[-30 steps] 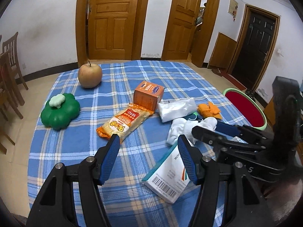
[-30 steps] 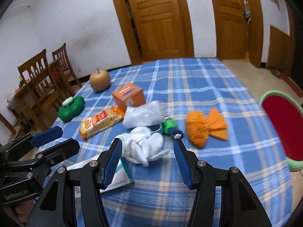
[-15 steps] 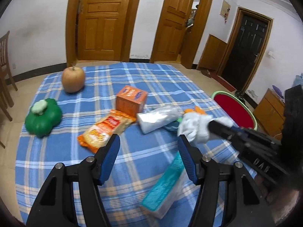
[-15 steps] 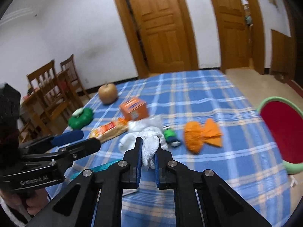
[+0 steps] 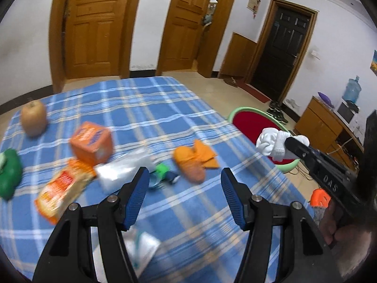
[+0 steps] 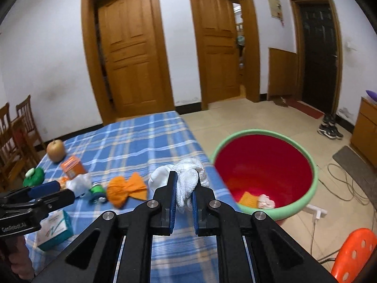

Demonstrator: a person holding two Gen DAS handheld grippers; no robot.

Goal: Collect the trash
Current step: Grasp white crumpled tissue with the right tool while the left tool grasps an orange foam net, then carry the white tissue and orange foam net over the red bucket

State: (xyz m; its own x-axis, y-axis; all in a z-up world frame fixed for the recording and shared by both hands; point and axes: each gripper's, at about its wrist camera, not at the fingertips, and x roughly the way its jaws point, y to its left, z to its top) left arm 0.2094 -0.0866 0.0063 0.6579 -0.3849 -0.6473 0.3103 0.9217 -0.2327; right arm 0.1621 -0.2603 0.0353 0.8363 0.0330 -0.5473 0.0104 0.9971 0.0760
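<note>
My right gripper [image 6: 183, 181] is shut on a crumpled white paper wad [image 6: 186, 176] and holds it in the air over the table's right edge, beside a red bin with a green rim [image 6: 266, 172]. The wad [image 5: 271, 142] and right gripper [image 5: 291, 142] also show in the left wrist view in front of the bin [image 5: 249, 120]. My left gripper [image 5: 183, 181] is open and empty above the table. Below it lie an orange wrapper [image 5: 193, 162], a clear plastic bag [image 5: 122, 169], a small green bottle [image 5: 162, 174] and a snack packet [image 5: 61, 193].
On the blue checked tablecloth [image 5: 146, 122] are an orange box [image 5: 92, 141], an apple [image 5: 34, 118], a green pumpkin-shaped object [image 5: 9, 172] and a teal-white carton [image 6: 55, 226]. The bin holds some scraps [image 6: 256, 200]. An orange stool [image 6: 353, 254] and cables [image 6: 341, 179] are on the floor at right.
My right gripper closed on the white wad, lifted it off the table and carried it right toward the red bin. My left gripper swung right, still open.
</note>
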